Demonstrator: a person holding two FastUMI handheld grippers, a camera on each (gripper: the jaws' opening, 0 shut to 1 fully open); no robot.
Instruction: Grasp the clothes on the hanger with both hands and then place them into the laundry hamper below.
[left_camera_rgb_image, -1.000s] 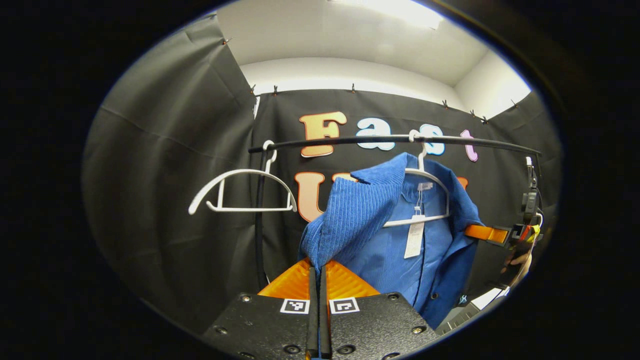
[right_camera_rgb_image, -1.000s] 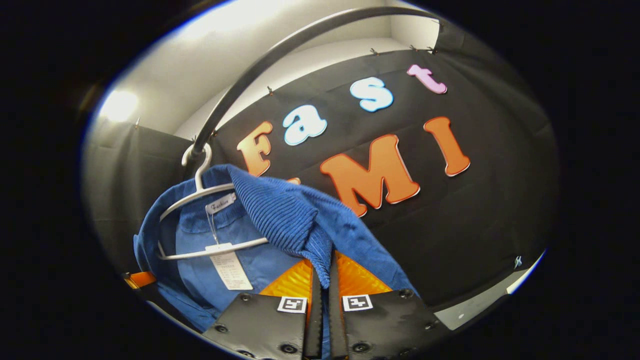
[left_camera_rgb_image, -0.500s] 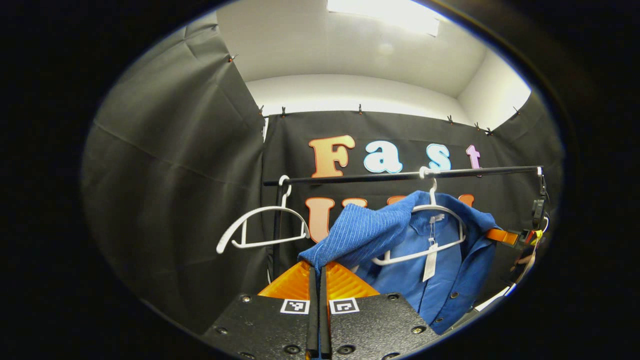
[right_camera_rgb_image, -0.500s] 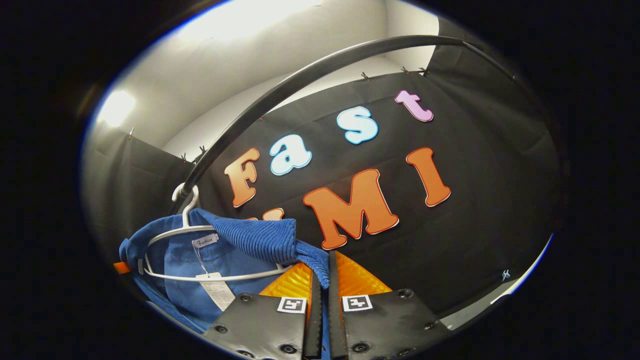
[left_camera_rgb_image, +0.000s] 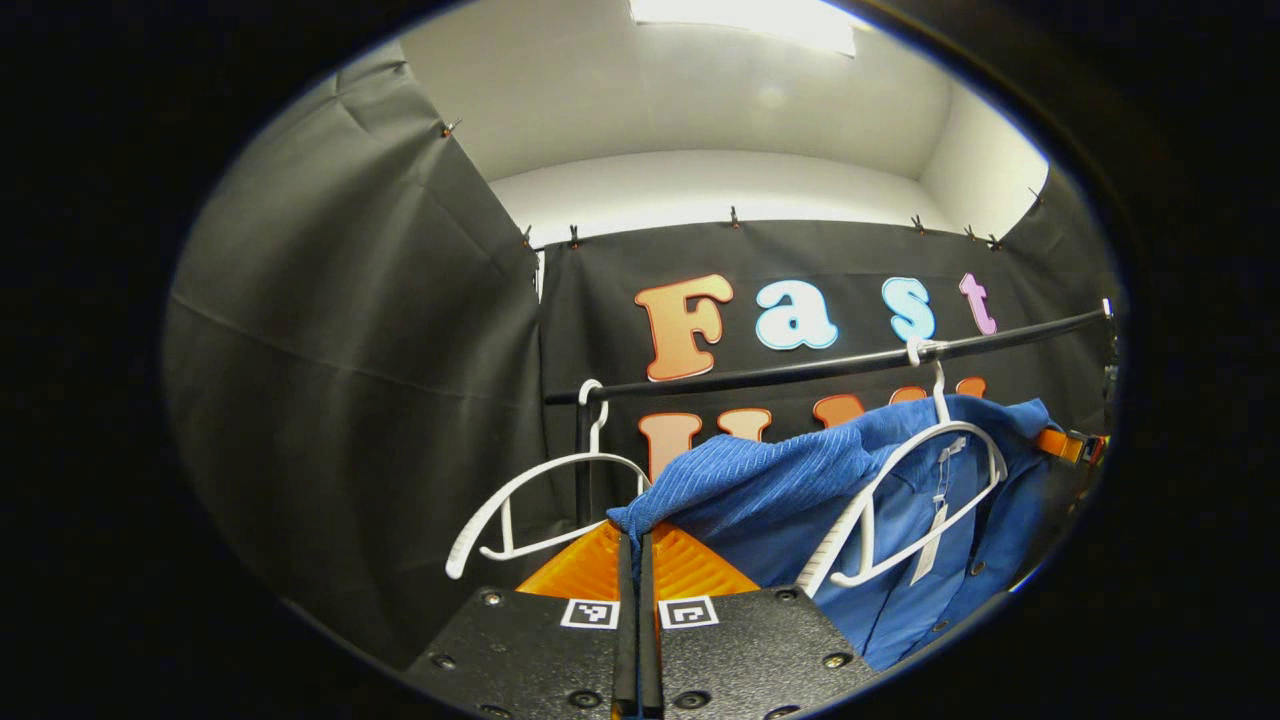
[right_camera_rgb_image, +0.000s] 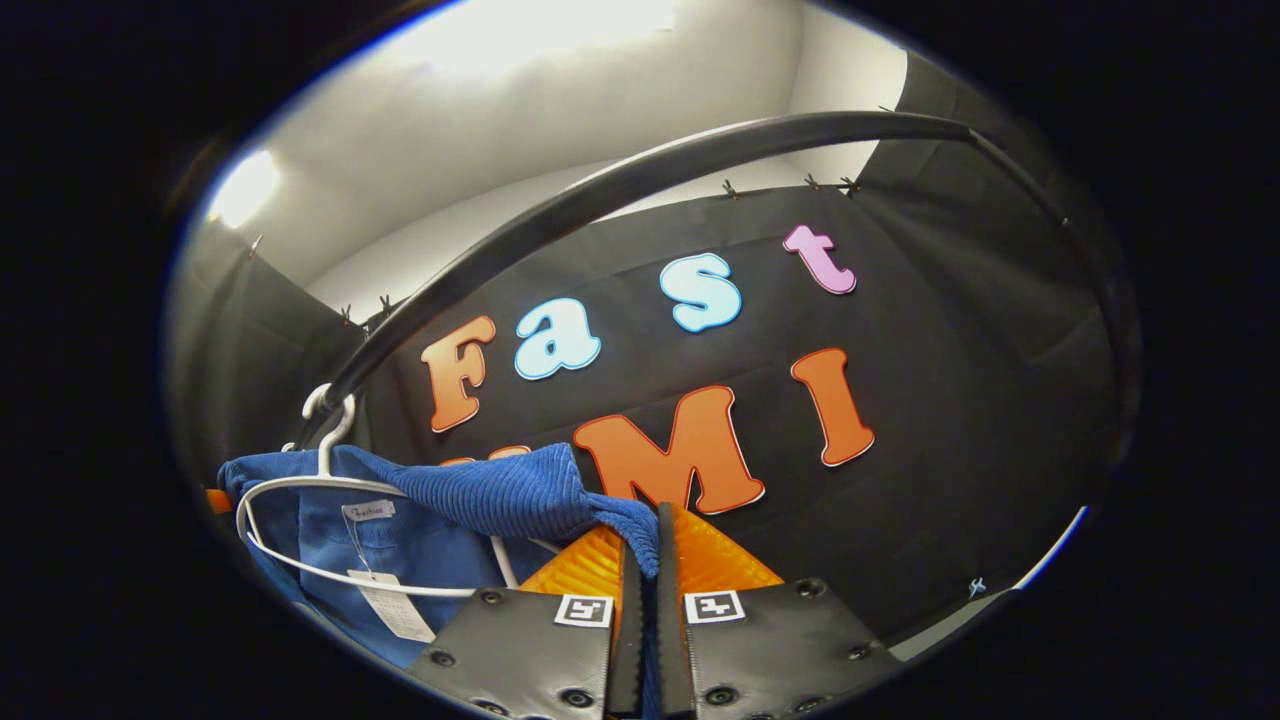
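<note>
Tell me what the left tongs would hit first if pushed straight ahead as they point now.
Likely the blue garment they already pinch; past it, the rail's post, then the booth wall, though depth is unclear.

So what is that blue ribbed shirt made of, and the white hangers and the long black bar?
The blue ribbed shirt looks like soft corduroy cloth: fine raised lines run along it and it folds where the left gripper pinches it. The white hangers look like smooth plastic, thin and evenly moulded. The long black bar is probably painted metal, with a dull sheen, though that's a guess.
</note>
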